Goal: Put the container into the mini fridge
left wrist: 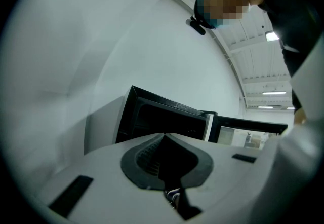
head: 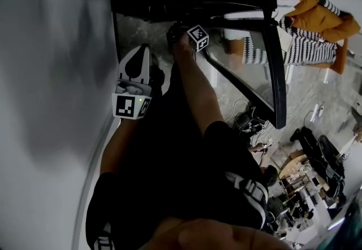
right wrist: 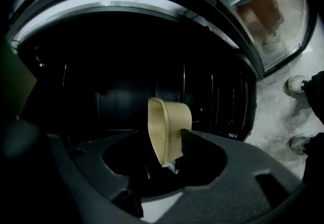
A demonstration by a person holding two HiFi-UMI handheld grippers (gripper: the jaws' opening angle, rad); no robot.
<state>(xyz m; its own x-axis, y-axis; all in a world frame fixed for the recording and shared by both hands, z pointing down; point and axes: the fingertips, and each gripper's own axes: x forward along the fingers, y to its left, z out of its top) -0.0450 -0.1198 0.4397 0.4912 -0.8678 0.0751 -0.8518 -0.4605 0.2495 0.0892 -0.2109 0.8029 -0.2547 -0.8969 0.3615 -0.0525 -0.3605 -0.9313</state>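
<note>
Right tongs [right wrist: 171, 143] pinch a beige container [right wrist: 169, 119], tipped on its side just beyond their tips, at the mouth of the dark mini fridge [right wrist: 121, 71]. Its glass door [right wrist: 283, 20] stands open to their right. Left tongs [left wrist: 163, 136] are pressed together, empty, with the fridge beyond them.

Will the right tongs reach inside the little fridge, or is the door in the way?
Probably yes. The door is swung wide open, and the right tongs, gripping the container, face the dark inside of the mini fridge with nothing visible between.
</note>
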